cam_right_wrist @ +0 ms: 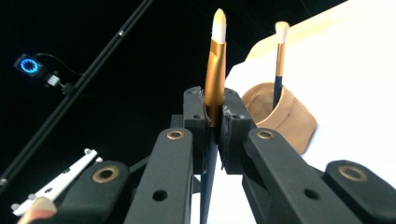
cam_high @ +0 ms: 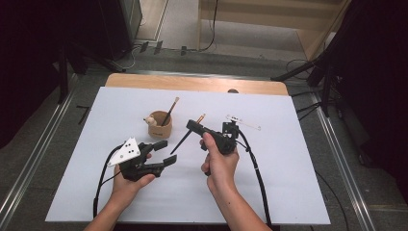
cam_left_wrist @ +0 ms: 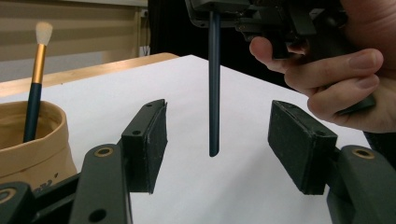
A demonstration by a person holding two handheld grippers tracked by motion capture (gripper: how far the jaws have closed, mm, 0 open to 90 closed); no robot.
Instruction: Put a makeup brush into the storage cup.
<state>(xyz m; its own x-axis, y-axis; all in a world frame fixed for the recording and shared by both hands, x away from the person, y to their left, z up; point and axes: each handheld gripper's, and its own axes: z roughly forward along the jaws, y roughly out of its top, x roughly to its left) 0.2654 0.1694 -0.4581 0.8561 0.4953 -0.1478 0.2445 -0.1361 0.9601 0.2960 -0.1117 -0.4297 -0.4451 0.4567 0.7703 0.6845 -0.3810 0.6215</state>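
Right hand-held gripper is pinched tight on the gold-ferruled, dark-handled makeup brush; left hand-held gripper gapes empty around its handle. Brush could pivot and miss the tan cup mid-frame.

the white table is seen from above and behind the person in the high view, while each gripper view is taken close along its own jaws, the tan cup and held brush being shared.

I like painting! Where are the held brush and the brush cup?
held brush (cam_right_wrist: 215, 79), right gripper view, gold ferrule above the pads.
brush cup (cam_high: 160, 131), high view, tan front wall.
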